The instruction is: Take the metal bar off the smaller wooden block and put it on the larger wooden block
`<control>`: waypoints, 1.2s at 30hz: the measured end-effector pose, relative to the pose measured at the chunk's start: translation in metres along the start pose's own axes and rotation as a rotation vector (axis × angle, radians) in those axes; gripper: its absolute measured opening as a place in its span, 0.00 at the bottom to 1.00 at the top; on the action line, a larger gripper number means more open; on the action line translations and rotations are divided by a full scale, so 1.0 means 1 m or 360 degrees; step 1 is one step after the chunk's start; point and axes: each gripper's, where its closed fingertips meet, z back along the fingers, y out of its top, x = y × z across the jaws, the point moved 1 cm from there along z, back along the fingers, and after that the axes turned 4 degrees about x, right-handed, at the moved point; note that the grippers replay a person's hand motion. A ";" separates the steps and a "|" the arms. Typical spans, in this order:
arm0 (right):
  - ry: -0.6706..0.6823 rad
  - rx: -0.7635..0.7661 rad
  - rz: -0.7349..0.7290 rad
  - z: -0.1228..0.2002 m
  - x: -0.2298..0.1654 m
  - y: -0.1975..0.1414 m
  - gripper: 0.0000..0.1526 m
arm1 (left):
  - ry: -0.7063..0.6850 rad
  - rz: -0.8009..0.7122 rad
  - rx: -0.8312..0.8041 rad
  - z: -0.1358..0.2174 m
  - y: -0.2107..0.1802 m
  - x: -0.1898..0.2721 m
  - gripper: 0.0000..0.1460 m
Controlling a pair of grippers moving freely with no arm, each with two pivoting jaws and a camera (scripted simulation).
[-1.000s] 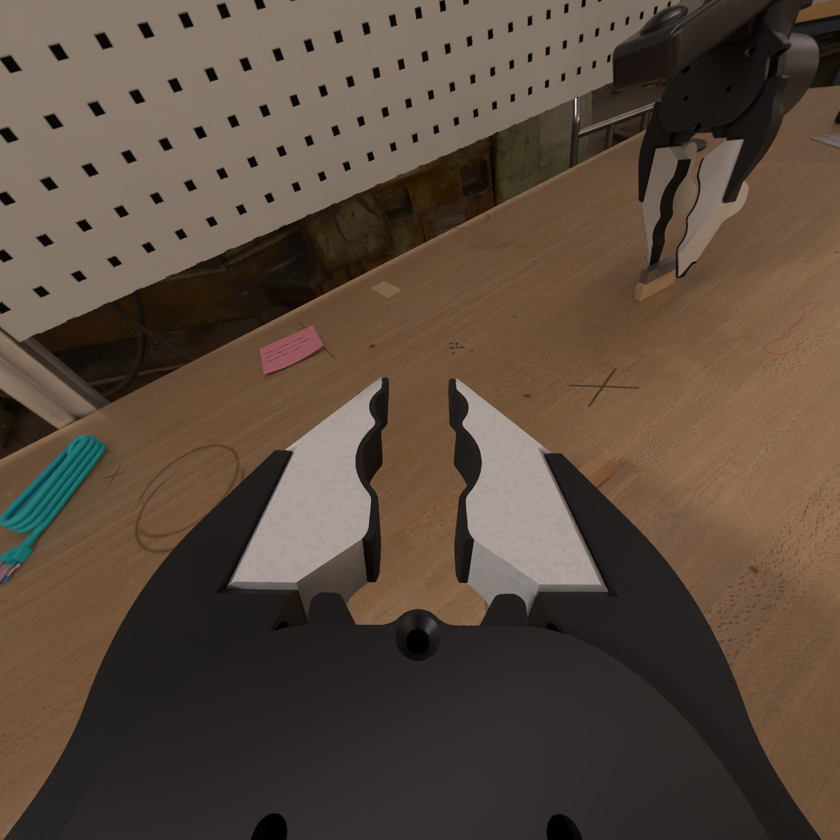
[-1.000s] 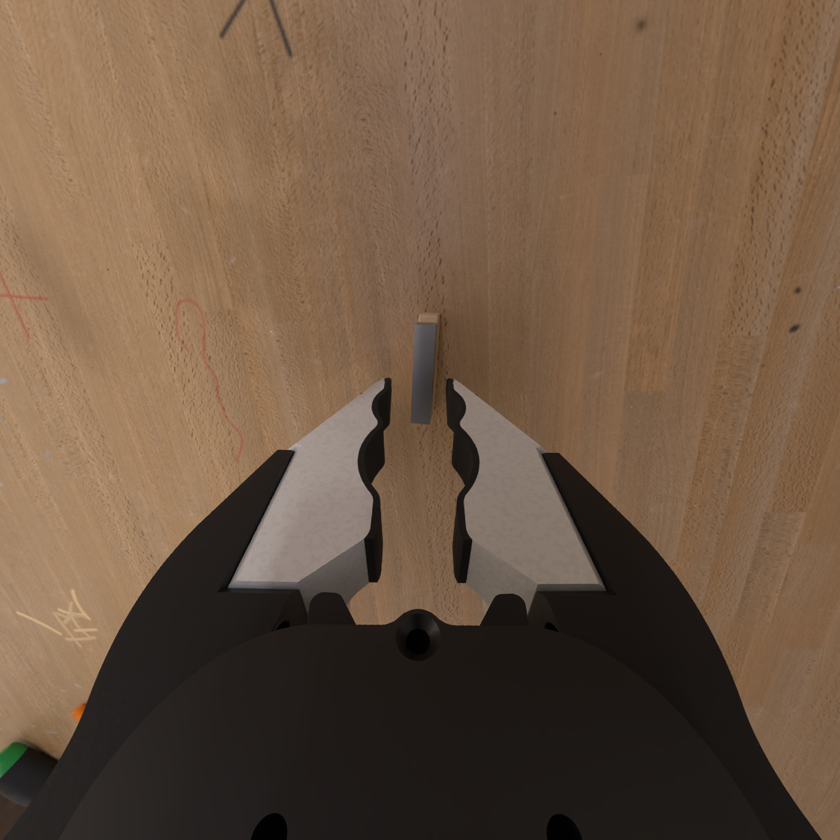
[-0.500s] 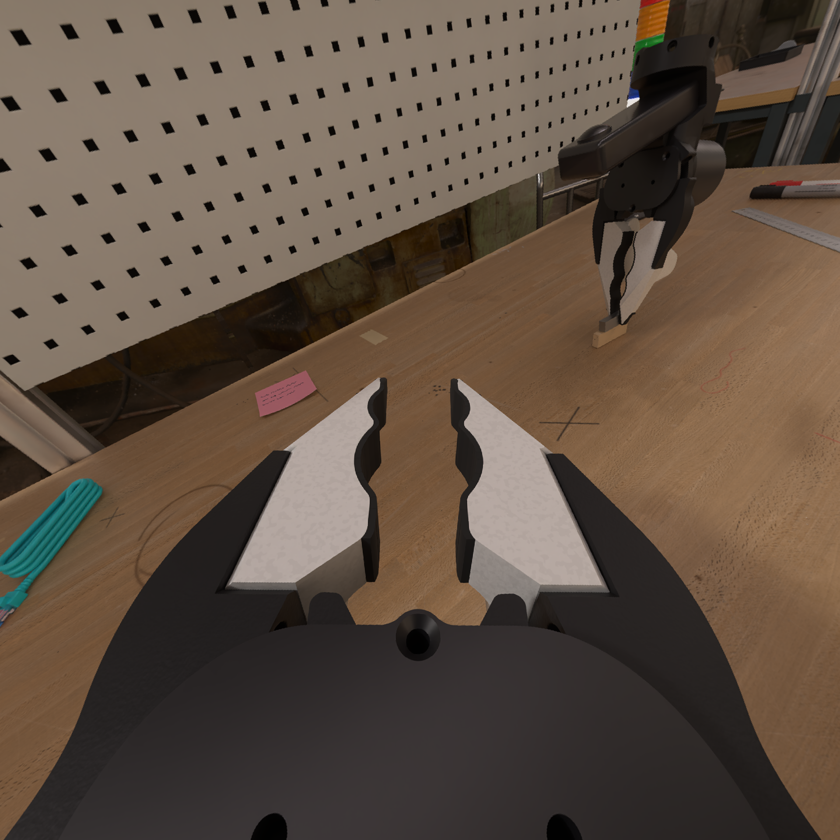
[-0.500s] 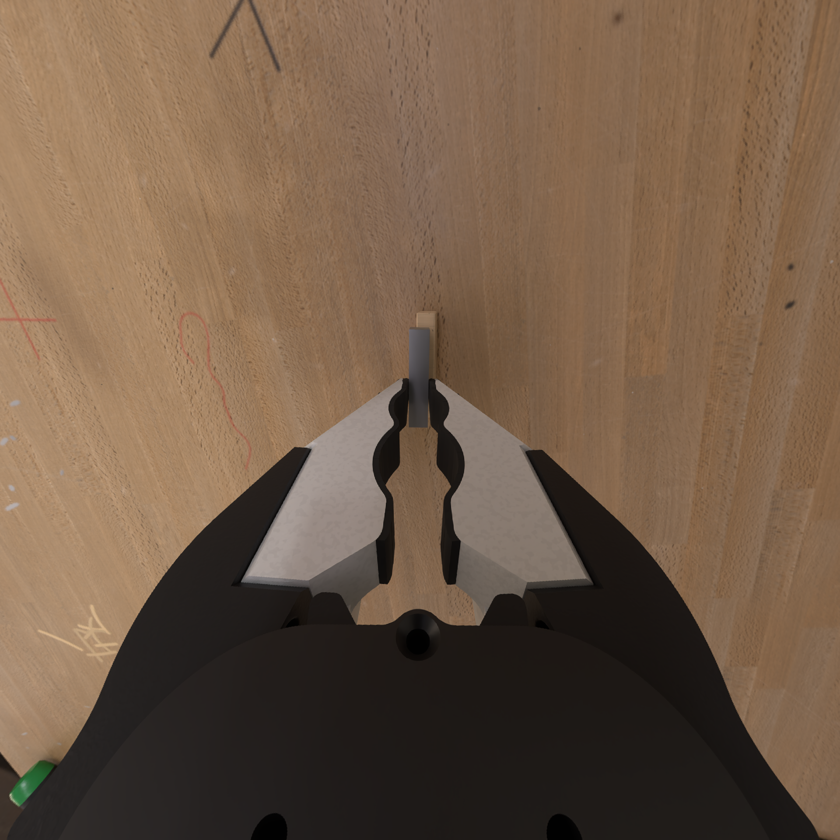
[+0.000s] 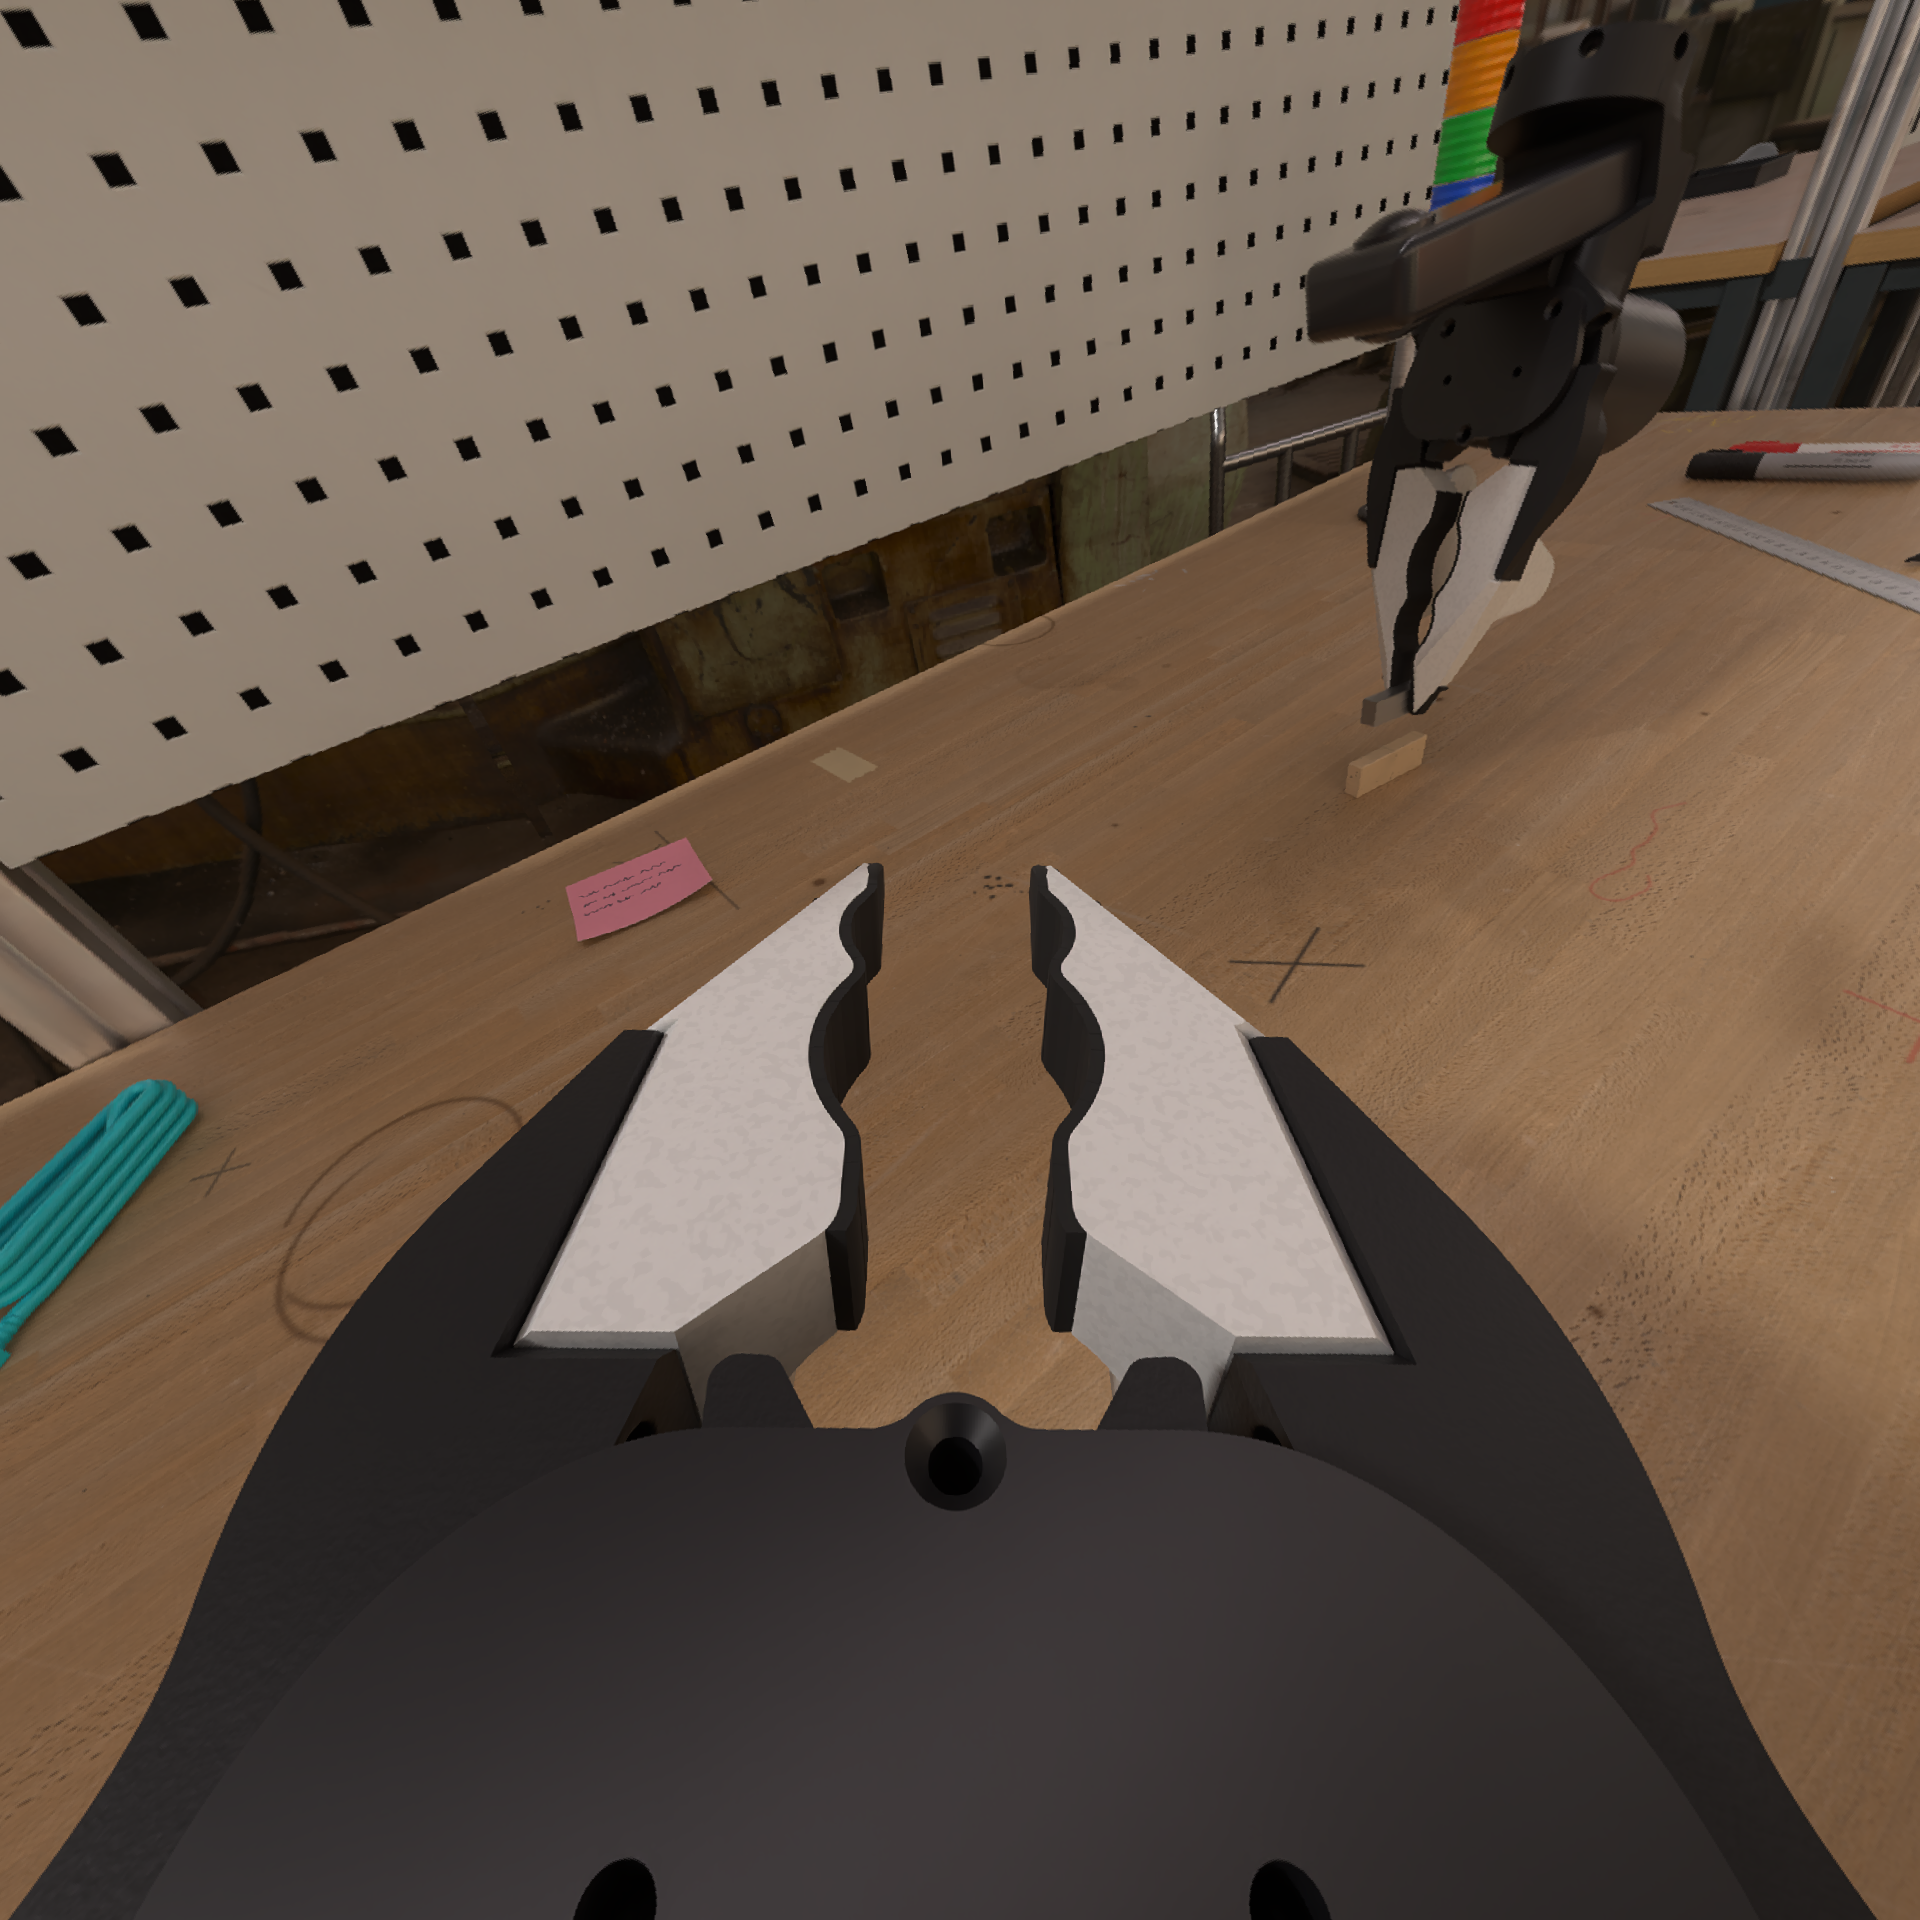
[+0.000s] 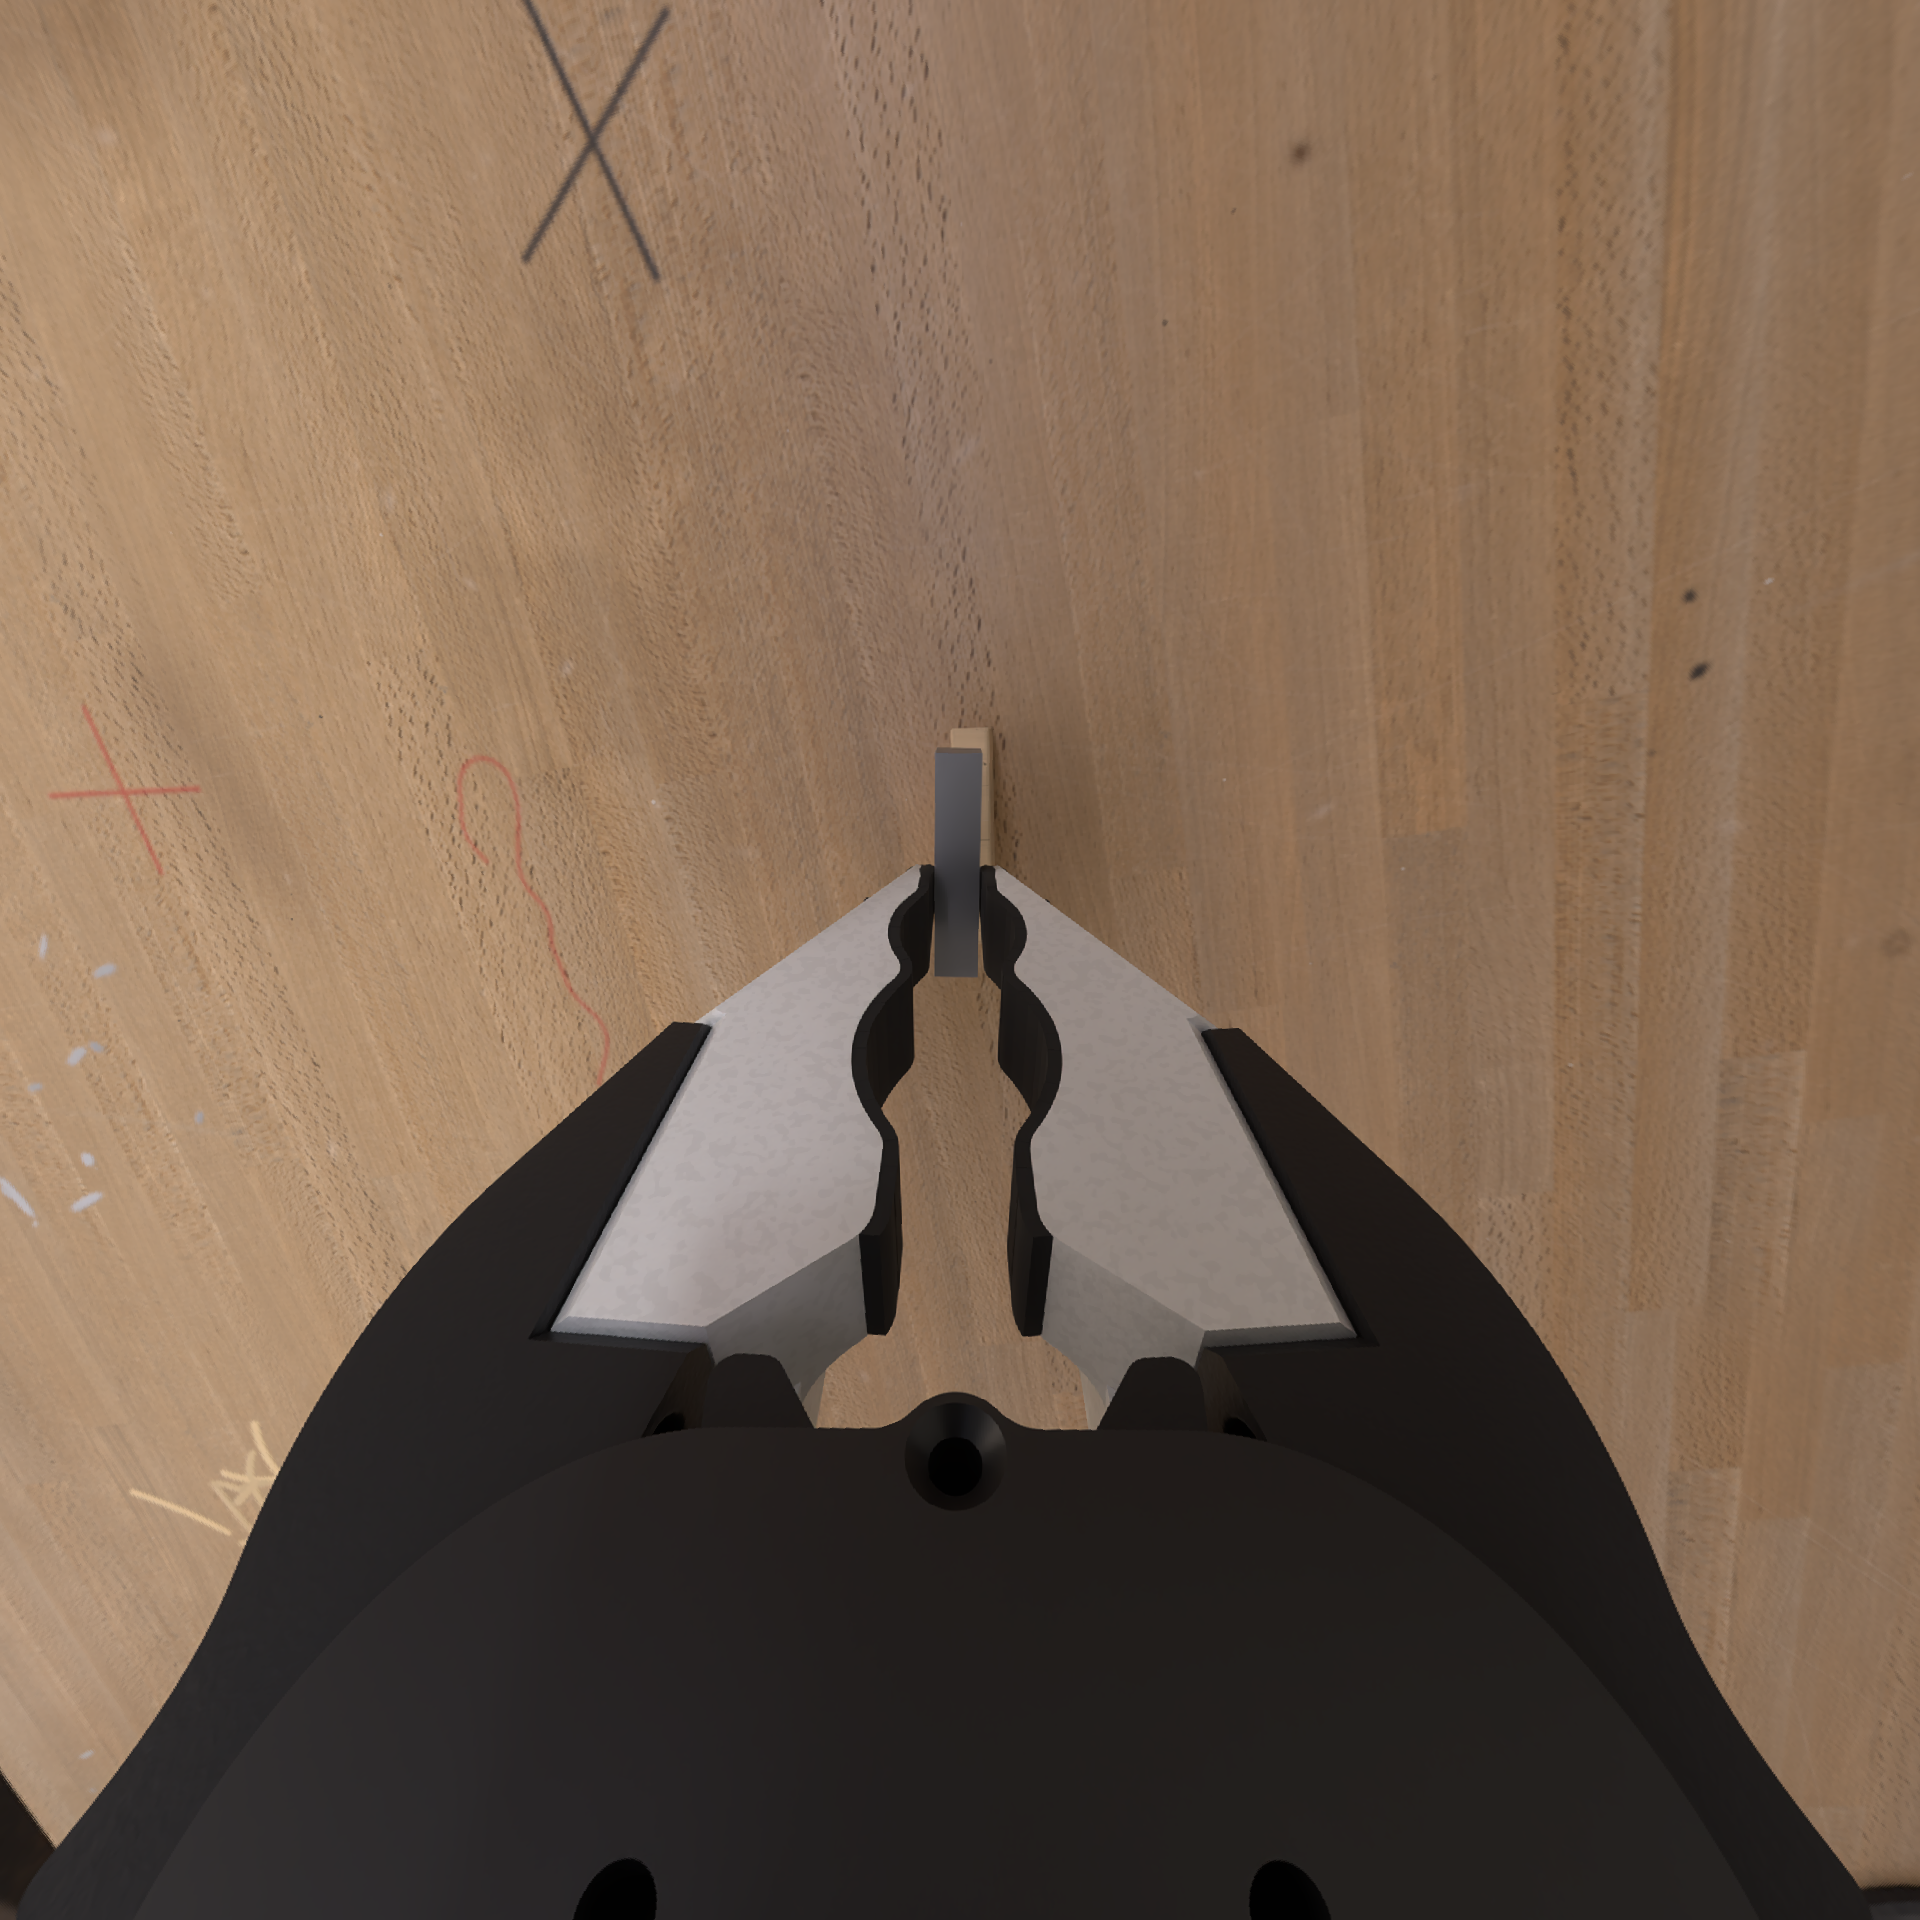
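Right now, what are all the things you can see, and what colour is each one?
metal bar: one, grey, held above the block
small wooden block: one, pale, on the table
table: one, brown wood
pegboard: one, beige, behind the table
sticky note: one, pink, far edge
cord: one, teal, left edge
marker: one, red and black, far right
ruler: one, grey, far right
left hand-held gripper: black and white, open
right hand-held gripper: black and white, clamped on the bar

Left view faces bench (image 5: 1558, 1143); right looks straight down.
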 end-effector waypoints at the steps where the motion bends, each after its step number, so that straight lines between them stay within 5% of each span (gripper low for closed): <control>1: -0.0012 0.0009 0.0002 0.002 0.000 0.001 0.05 | -0.0001 0.0000 -0.0003 0.000 0.000 0.000 0.19; 12: -0.0024 0.0371 -0.0081 0.046 -0.002 0.011 0.05 | -0.0030 -0.0041 -0.0047 -0.005 0.002 0.008 0.19; 20: 0.0347 0.1182 -0.0216 0.102 -0.026 0.036 0.05 | -0.0028 -0.0081 -0.0072 -0.008 0.004 0.014 0.19; 25: 0.0538 0.1466 -0.0313 0.134 -0.035 0.047 0.05 | -0.0042 -0.0054 -0.0081 -0.004 0.005 0.017 0.20; 30: 0.0792 0.1996 -0.0434 0.195 -0.048 0.085 0.05 | -0.0066 0.0104 0.0037 0.006 0.012 0.021 0.20; 36: 0.0478 0.1581 -0.0256 0.153 -0.078 0.123 0.05 | -0.0123 0.0317 0.0032 0.024 0.003 0.033 0.20</control>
